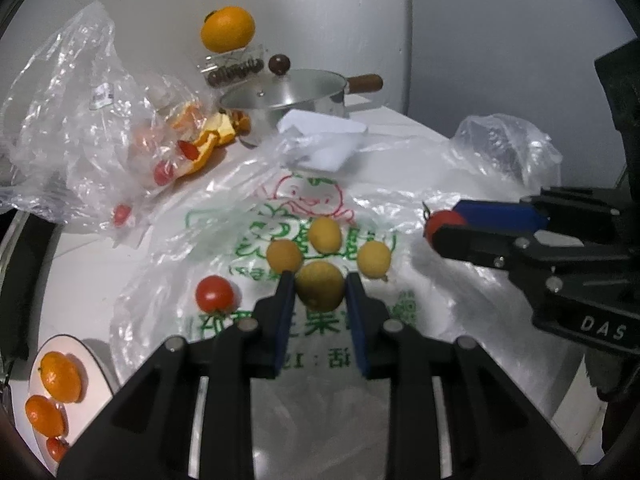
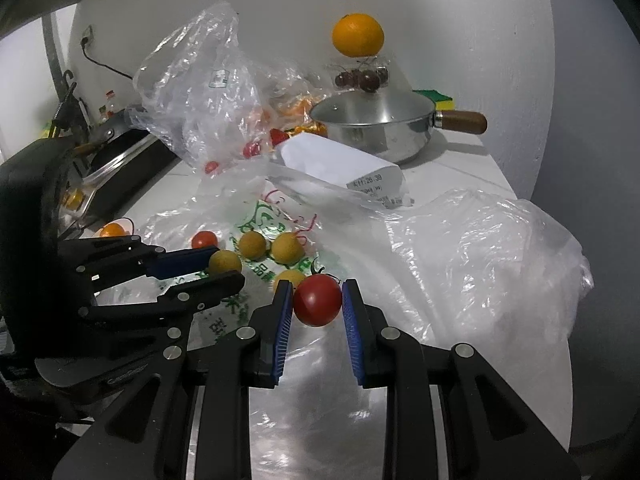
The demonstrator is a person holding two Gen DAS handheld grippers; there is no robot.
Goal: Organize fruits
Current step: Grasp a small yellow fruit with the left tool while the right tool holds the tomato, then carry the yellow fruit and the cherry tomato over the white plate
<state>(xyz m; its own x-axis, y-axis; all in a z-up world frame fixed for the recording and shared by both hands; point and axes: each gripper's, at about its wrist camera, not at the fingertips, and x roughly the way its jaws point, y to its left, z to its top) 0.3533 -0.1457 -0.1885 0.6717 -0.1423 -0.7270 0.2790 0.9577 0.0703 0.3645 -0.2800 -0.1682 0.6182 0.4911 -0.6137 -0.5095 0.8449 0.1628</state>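
Note:
My left gripper (image 1: 320,280) is shut on a small yellow-brown round fruit (image 1: 320,286), just above a flat printed plastic bag (image 1: 224,240); it also shows in the right wrist view (image 2: 224,266). Three more yellow fruits (image 1: 325,234) and a loose cherry tomato (image 1: 214,294) lie on the bag. My right gripper (image 2: 316,294) is shut on a red cherry tomato (image 2: 317,300); it also shows at the right of the left wrist view (image 1: 442,224). A white plate (image 1: 94,364) at lower left holds small oranges (image 1: 60,376).
A crumpled clear bag (image 1: 80,112) with tomatoes and orange peel lies at back left. A steel pot (image 1: 296,96) with a lid and wooden handle stands behind, beside a clear box topped by an orange (image 1: 227,28). A paper receipt (image 2: 340,160) and another crumpled bag (image 2: 480,248) lie right.

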